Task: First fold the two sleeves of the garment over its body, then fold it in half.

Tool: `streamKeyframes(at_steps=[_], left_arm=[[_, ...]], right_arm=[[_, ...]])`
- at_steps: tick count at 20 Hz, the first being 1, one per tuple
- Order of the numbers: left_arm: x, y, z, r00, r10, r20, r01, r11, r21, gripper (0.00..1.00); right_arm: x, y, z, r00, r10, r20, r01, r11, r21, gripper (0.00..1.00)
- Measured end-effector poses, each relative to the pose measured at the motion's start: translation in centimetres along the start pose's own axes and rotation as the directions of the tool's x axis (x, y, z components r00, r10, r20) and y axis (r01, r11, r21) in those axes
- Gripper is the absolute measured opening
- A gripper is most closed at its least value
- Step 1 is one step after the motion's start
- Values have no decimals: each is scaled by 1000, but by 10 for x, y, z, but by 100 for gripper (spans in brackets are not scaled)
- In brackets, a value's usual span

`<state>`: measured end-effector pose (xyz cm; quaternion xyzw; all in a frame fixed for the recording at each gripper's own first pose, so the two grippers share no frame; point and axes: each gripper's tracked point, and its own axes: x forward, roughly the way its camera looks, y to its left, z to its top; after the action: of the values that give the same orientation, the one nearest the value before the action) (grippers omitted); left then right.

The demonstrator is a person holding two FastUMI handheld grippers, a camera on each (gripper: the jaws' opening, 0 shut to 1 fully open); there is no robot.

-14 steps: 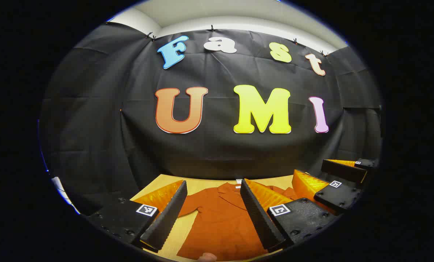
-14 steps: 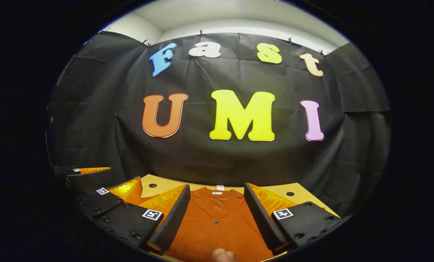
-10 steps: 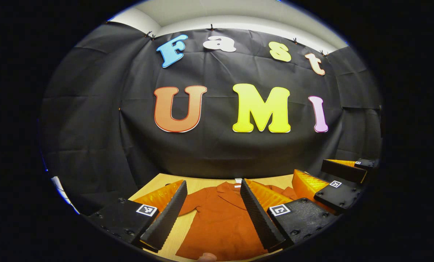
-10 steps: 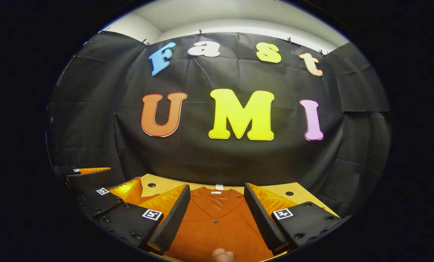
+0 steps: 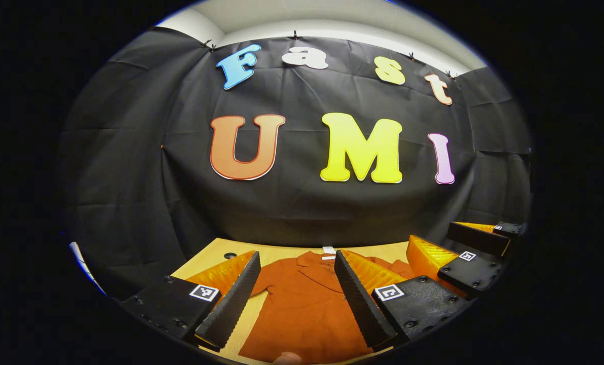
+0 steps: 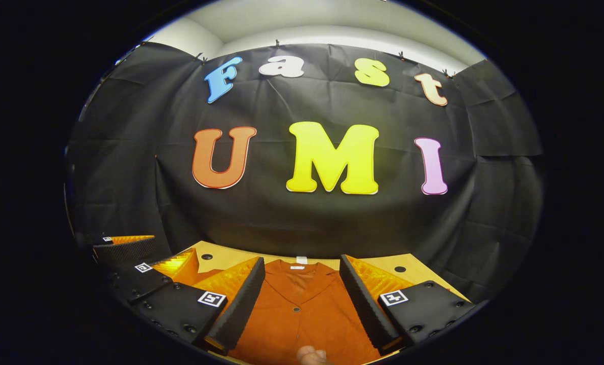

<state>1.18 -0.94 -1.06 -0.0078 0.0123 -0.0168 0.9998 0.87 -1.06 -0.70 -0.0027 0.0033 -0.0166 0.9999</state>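
A rust-orange collared shirt lies flat on a light wooden table, collar toward the back wall. In the left gripper view my left gripper hovers open above the shirt's left shoulder and short sleeve, nothing between its fingers. The right gripper appears at the right of that view, also open. In the right gripper view my right gripper stands open over the shirt at its buttoned front, and the left gripper sits at the lower left.
The table has round holes near its back corners. The black cloth wall rises just behind the table's far edge. A fingertip shows at the bottom edge of the right gripper view.
Both views have tipped slightly downward, so a bit more of the shirt and table shows. The fingers stay equally wide apart.
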Motion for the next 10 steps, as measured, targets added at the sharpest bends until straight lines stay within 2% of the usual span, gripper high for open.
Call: streamKeyframes(at_steps=[6, 10], left_arm=[[12, -12, -4, 1000, -27, -8, 27, 1000, 8, 95], [17, -27, -8, 998, -44, -33, 44, 999, -20, 96]], right_arm=[[6, -13, -3, 1000, -31, 1, 31, 1000, 3, 93], [11, -27, -4, 999, -42, -17, 42, 999, 8, 94]])
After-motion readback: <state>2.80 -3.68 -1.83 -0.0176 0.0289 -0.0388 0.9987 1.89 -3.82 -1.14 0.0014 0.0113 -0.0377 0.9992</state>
